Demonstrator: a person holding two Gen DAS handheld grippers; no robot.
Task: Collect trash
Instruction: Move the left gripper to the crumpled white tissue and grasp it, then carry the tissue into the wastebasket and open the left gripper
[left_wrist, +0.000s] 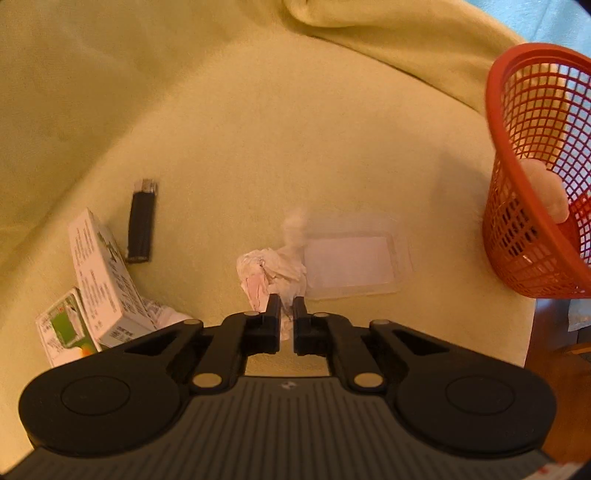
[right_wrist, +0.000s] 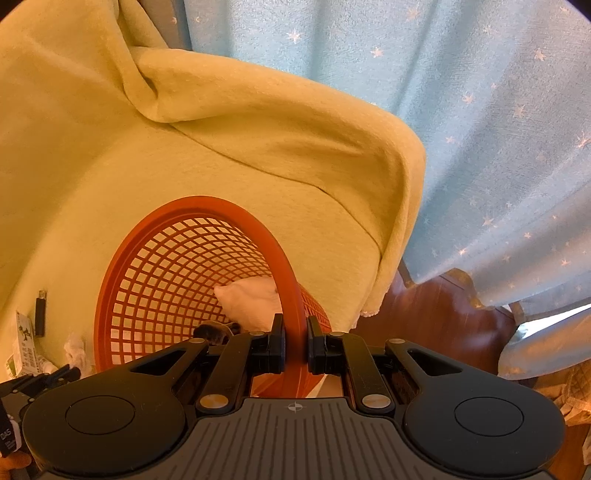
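My left gripper (left_wrist: 287, 308) is shut on a crumpled white tissue (left_wrist: 271, 271) just above the yellow blanket (left_wrist: 221, 129). A clear plastic lid (left_wrist: 356, 262) lies right behind the tissue. My right gripper (right_wrist: 294, 332) is shut on the rim of a red mesh basket (right_wrist: 162, 266), held tilted over the blanket. The same basket (left_wrist: 532, 155) hangs at the far right of the left wrist view. Inside it lies a white wad (right_wrist: 251, 299) and a dark scrap (right_wrist: 214, 329). The left gripper (right_wrist: 44, 376) shows at the lower left of the right wrist view.
A black lighter (left_wrist: 141, 221) and two printed cartons (left_wrist: 99, 273) lie left of the tissue. The blanket folds up at the back. A blue star-patterned curtain (right_wrist: 480, 129) hangs to the right, and a wooden floor (right_wrist: 436, 317) shows past the blanket's edge.
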